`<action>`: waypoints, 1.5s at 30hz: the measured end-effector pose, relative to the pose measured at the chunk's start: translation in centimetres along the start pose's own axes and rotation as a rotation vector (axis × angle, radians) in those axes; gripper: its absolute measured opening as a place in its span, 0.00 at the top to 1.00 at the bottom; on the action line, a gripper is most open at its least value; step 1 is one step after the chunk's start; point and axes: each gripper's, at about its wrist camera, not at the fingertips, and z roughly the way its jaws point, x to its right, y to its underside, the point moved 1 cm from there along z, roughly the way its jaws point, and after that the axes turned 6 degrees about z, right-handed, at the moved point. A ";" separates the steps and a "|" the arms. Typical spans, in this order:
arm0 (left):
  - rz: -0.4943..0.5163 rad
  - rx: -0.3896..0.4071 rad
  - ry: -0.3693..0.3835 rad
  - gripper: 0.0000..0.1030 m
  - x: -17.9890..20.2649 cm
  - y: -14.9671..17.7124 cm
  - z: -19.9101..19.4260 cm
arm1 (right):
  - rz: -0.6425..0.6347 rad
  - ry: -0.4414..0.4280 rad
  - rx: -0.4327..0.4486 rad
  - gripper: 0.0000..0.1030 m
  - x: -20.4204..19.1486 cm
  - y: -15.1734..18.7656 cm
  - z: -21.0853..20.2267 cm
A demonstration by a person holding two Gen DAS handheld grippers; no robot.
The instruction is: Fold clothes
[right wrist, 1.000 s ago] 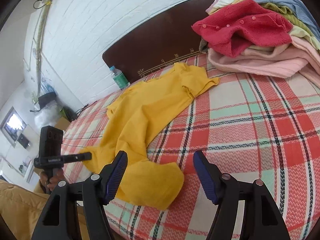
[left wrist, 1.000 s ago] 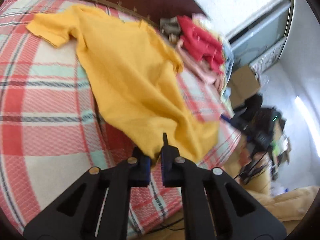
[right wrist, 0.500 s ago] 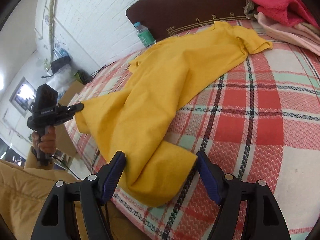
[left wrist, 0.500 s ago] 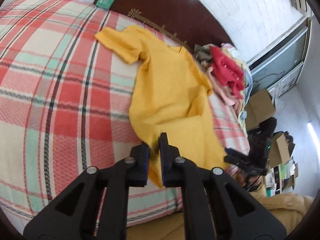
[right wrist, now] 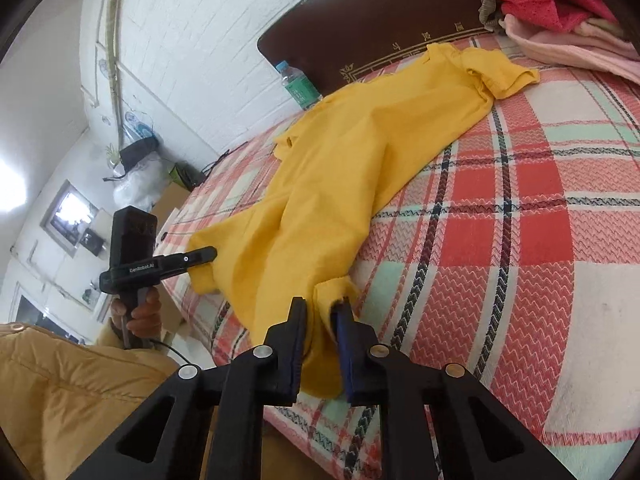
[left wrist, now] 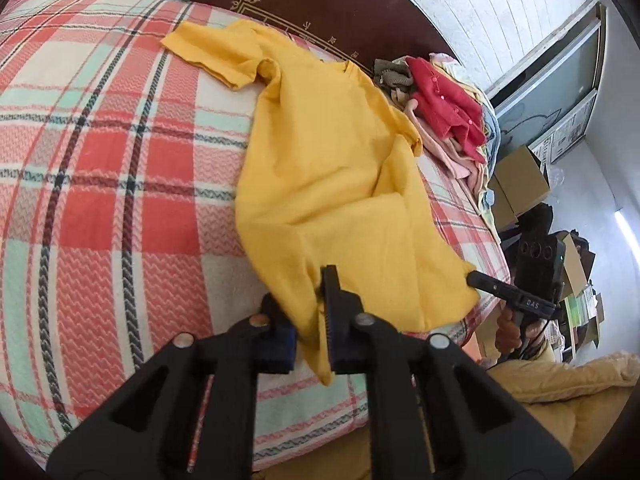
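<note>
White-painted brick walls and a dark brown headboard are seen behind a bed covered with a red, mint and cream plaid woven blanket. At the left, the left gripper is pressed together on one bottom corner of a mustard-yellow short-sleeved cotton T-shirt. The shirt is laid with its long axis running away from both grippers, hem at the near edge of the bed, collar and sleeves toward the headboard. At the right, the jaws of the right gripper are closing, with the other bunched hem corner already pinched between them. Each corner is thus held by its nearer hand. The fabric is soft, limp and creased. A heap of red and pink knitted garments is piled at the far right.
</note>
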 end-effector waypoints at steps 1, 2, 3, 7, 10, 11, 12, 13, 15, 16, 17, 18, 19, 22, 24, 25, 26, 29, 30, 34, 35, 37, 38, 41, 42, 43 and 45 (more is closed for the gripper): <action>-0.010 0.008 0.032 0.90 0.1 -0.3 -0.5 | 0.005 -0.006 0.022 0.90 -0.3 0.1 -0.8; -0.016 0.017 0.061 0.90 0.3 -0.5 -1.0 | 0.006 -0.022 0.049 0.93 -0.7 0.1 -1.8; -0.011 0.029 0.081 0.90 0.7 -0.8 -1.6 | 0.006 -0.044 0.079 0.94 -1.2 0.2 -2.9; 0.024 0.047 0.138 0.90 2.1 -1.7 -3.3 | -0.060 -0.075 0.188 0.93 -4.4 0.5 -7.7; 0.083 0.021 0.067 0.90 2.4 -1.5 -2.7 | -0.066 0.036 0.192 0.73 -4.1 -0.1 -8.2; 0.101 0.013 0.045 0.90 2.4 -1.2 -2.2 | -0.064 0.070 0.177 0.63 -3.4 -0.2 -7.6; 0.117 0.005 0.029 0.90 2.3 -0.9 -1.8 | -0.059 0.113 0.156 0.48 -2.7 -0.4 -6.7; 0.123 -0.003 0.034 0.89 2.1 -0.4 -1.5 | -0.054 0.155 0.135 0.48 -2.0 -0.6 -5.8; 0.149 -0.021 0.023 0.89 1.7 0.6 -0.8 | -0.054 0.210 0.091 0.48 -0.7 -0.9 -3.5; 0.158 -0.028 0.008 0.88 1.7 1.0 -0.5 | -0.048 0.217 0.070 0.48 -0.2 -0.9 -2.3; 0.166 -0.040 -0.007 0.88 1.6 1.4 -0.1 | -0.038 0.195 0.046 0.48 0.2 -0.8 -1.3; 0.173 -0.060 -0.025 0.87 1.5 1.8 0.5 | -0.036 0.173 0.024 0.48 0.4 -0.7 -0.2; 0.173 -0.073 -0.035 0.87 1.5 2.0 1.0 | -0.036 0.156 0.002 0.49 0.5 -0.5 0.8; 0.172 -0.084 -0.057 0.87 1.6 2.4 1.7 | -0.038 0.125 -0.038 0.89 0.4 0.1 2.4; 0.166 -0.062 -0.031 0.88 2.1 2.1 1.0 | -0.008 0.074 -0.012 0.90 0.0 0.3 1.3; 0.165 -0.045 -0.010 0.89 2.4 1.8 0.5 | 0.008 0.047 0.007 0.90 -0.3 0.4 0.5; 0.163 -0.026 0.006 0.90 2.8 1.4 -0.2 | 0.022 0.022 0.031 0.91 -0.6 0.5 -0.6; 0.120 0.013 0.101 0.91 3.4 -0.2 -2.3 | 0.043 -0.037 0.127 0.91 -2.0 0.9 -4.7; 0.108 0.028 0.129 0.91 3.6 -0.8 -3.0 | 0.043 -0.055 0.159 0.91 -2.7 1.0 -6.1; 0.107 0.038 0.189 0.91 4.0 -1.9 -4.4 | 0.014 -0.050 0.192 0.88 -3.9 1.2 -8.2; 0.117 0.023 0.164 0.91 3.9 -1.9 -4.2 | 0.006 -0.043 0.195 0.87 -4.1 1.2 -8.6; 0.104 -0.033 0.102 0.91 3.0 -1.3 -3.0 | 0.001 -0.025 0.198 0.83 -4.2 1.2 -9.1; 0.101 -0.061 0.071 0.91 2.5 -0.9 -2.5 | 0.023 0.002 0.188 0.79 -3.4 1.2 -9.0; 0.093 -0.139 0.027 0.91 1.3 0.8 -0.9 | 0.057 0.103 0.161 0.70 -1.4 0.8 -8.7; 0.088 -0.144 0.027 0.91 1.0 1.2 -0.7 | 0.058 0.135 0.153 0.59 -1.0 0.4 -8.3; 0.083 -0.134 0.041 0.90 0.9 1.2 -0.9 | 0.054 0.162 0.143 0.52 -0.5 -0.1 -7.7; 0.078 -0.094 0.046 0.90 0.8 1.0 -1.7 | 0.052 0.171 0.122 0.51 0.2 -1.3 -6.4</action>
